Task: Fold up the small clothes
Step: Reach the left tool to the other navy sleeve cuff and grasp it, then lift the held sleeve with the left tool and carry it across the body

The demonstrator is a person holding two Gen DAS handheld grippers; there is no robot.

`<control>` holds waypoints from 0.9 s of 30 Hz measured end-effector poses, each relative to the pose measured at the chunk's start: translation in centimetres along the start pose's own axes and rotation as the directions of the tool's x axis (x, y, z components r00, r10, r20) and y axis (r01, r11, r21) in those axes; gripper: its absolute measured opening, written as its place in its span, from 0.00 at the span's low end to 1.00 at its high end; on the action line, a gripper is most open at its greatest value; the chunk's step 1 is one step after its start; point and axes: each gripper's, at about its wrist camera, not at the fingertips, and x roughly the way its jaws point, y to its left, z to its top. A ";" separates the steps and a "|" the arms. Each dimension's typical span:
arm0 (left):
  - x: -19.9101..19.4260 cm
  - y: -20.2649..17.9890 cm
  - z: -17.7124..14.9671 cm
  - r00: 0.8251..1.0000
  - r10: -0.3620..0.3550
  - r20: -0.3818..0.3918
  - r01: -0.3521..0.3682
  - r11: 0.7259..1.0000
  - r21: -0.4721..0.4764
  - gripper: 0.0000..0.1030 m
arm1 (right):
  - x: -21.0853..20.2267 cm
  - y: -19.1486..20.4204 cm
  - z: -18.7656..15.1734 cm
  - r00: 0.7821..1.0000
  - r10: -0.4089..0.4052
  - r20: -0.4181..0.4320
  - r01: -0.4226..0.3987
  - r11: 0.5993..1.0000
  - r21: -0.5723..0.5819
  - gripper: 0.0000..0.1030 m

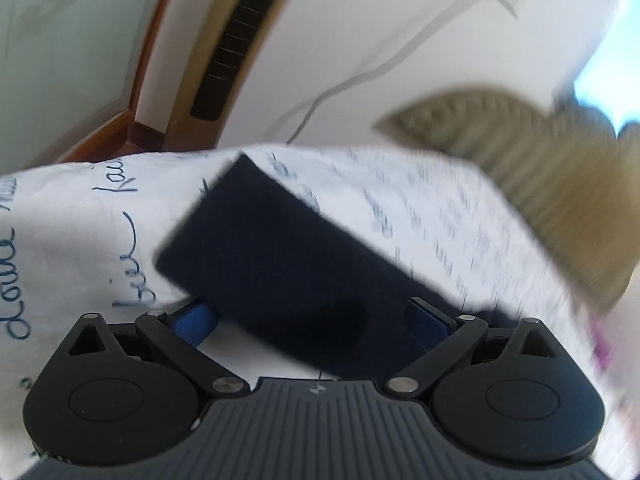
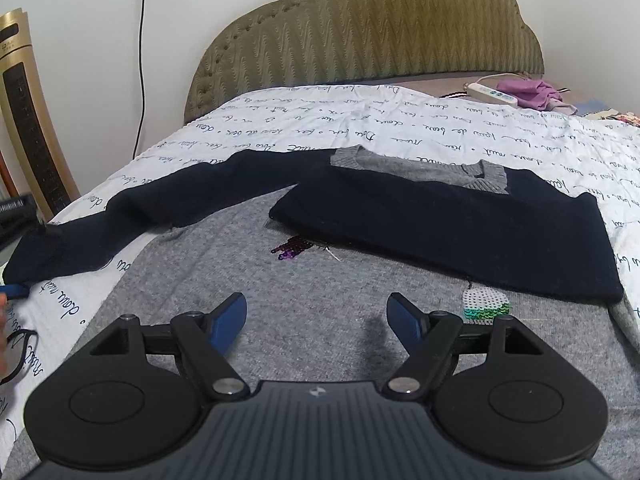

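The left gripper (image 1: 308, 320) has the navy sleeve's cuff (image 1: 256, 248) between its fingers, though whether they clench it cannot be told. The grey sweater (image 2: 280, 320) lies on the bed sheet (image 2: 360, 120). The right gripper (image 2: 316, 320) hovers released above it. If the cuff slips out, the sleeve may fall crooked.

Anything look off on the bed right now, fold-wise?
Yes. The sweater is half folded: its right navy sleeve lies across the grey chest, but the left sleeve is still stretched out sideways, its cuff between the left gripper's fingers. A power strip also sits on the bed near the headboard.
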 end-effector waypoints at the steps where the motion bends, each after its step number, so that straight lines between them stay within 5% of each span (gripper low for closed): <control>1: 0.3 0.3 0.4 1.000 -0.004 0.009 0.004 0.999 -0.035 0.96 | 0.0 0.0 0.0 1.000 -0.001 0.000 0.001 1.000 -0.002 0.75; 3: 0.8 0.8 1.1 1.000 -0.016 0.026 0.018 0.995 -0.094 0.91 | 0.0 0.1 0.0 1.000 -0.002 0.000 0.002 1.000 -0.005 0.75; 5: 1.0 1.1 1.7 0.999 -0.007 0.036 0.012 0.990 -0.142 0.74 | -0.1 0.1 0.0 1.000 -0.002 -0.001 0.002 1.000 -0.007 0.75; 7: 1.5 1.6 2.3 1.000 0.011 0.022 -0.006 0.981 -0.195 0.40 | -0.1 0.1 0.0 1.000 -0.003 -0.001 0.003 1.000 -0.007 0.75; 10: 2.1 2.6 3.0 1.000 0.021 -0.005 -0.022 0.964 -0.265 0.12 | -0.3 0.1 0.1 1.000 0.001 -0.001 -0.001 1.000 -0.009 0.75; 14: 1.8 1.8 3.4 1.000 0.027 0.008 -0.025 0.980 -0.197 0.05 | -0.4 -0.3 0.2 1.000 0.005 0.004 -0.005 1.000 -0.005 0.75; 19: 0.5 -1.6 4.1 0.996 0.025 0.088 -0.025 1.000 -0.001 0.05 | -1.1 -1.5 0.7 0.998 -0.044 0.045 0.046 0.999 -0.030 0.75; 27: -0.5 -9.0 8.5 0.951 0.075 0.301 -0.149 0.962 0.229 0.05 | -1.8 -5.8 0.8 0.994 -0.094 0.055 0.092 0.995 0.047 0.79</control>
